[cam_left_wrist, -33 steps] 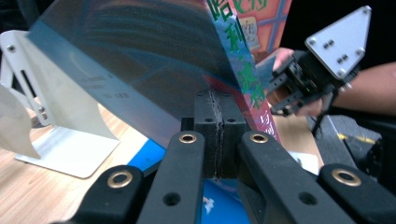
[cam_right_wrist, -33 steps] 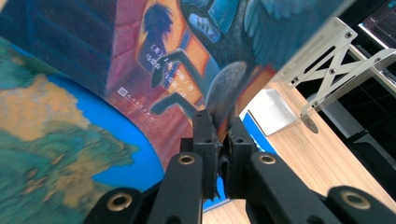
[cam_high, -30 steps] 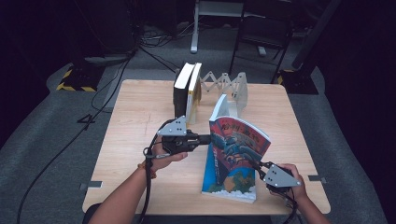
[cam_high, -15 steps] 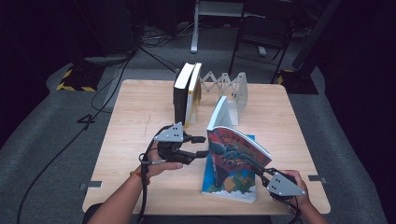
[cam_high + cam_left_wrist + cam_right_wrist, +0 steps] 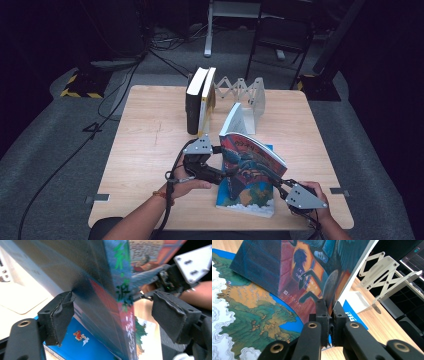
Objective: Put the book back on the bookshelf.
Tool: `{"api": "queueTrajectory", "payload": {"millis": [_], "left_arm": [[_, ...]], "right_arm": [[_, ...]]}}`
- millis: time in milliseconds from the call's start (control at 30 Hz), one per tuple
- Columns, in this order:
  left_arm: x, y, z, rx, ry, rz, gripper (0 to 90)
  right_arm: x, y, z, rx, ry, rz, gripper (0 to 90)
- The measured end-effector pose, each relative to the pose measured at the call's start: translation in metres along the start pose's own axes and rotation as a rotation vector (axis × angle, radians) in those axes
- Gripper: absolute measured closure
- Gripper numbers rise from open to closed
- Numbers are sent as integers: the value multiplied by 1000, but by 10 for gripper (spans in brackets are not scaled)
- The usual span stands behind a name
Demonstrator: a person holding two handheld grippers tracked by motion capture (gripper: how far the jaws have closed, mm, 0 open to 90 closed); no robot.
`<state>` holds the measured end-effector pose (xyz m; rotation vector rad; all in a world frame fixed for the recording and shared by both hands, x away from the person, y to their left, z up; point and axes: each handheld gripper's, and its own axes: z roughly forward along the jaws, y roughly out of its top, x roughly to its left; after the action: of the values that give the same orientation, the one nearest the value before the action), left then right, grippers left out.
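High view: right gripper [image 5: 282, 184] pinches the tilted colourful picture book [image 5: 252, 160] above a flat blue book [image 5: 247, 197]; left gripper [image 5: 227, 175], jaws just opened wide, straddles its spine; shelving remains.

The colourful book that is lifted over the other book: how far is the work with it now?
Done: two books stand upright at the white folding rack. In hand: the right hand-held gripper is shut on the colourful book and holds it tilted above the flat book; the left hand-held gripper has just been opening, its jaws on each side of the spine. Left, probably: placing this book and the flat one by the rack.
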<state>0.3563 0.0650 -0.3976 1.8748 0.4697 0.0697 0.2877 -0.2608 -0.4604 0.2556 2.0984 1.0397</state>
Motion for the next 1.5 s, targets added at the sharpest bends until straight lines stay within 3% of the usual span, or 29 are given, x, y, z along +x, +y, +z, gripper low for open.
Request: {"api": "queueTrajectory", "payload": {"millis": [33, 67, 167, 200, 267, 400, 633, 767, 833, 967, 1167, 1233, 1367, 1500], "left_arm": [[1, -1, 4, 8, 18, -5, 183], [1, -1, 7, 18, 63, -11, 199], [5, -3, 10, 15, 137, -26, 317], [7, -3, 10, 10, 140, -40, 408], [9, -5, 9, 6, 158, -48, 501], [13, -6, 7, -20, 141, -69, 633], [1, 4, 6, -55, 132, 31, 685], [-7, 12, 8, -53, 147, 138, 725], [-10, 16, 9, -47, 166, 173, 734], [-3, 10, 9, -56, 171, 167, 733], [-3, 4, 8, -62, 162, 193, 731], [-3, 4, 8, -60, 158, 204, 731], [-6, 3, 10, -58, 133, 237, 728], [-7, 3, 12, -54, 117, 251, 716]], "right_arm": [[0, 1, 0, 1, 1, -1, 870], [-1, 1, 0, 0, 0, -5, 870], [-2, 3, 1, -8, 3, 1, 868], [-3, 4, 2, -8, 5, 1, 867], [-4, 5, 3, -14, 10, 13, 862], [-10, 7, 5, -17, 36, 32, 844], [-21, 5, 10, 0, 58, 103, 819], [-31, 3, 18, 24, 41, 156, 822], [-34, 1, 23, 31, 49, 178, 823], [-38, -1, 25, 20, 50, 220, 781], [-56, -1, 13, -61, 15, 352, 699], [-57, 0, 12, -59, 7, 357, 666], [-66, 8, 15, -43, -44, 382, 515], [-72, 14, 22, -14, -28, 375, 459]]}}
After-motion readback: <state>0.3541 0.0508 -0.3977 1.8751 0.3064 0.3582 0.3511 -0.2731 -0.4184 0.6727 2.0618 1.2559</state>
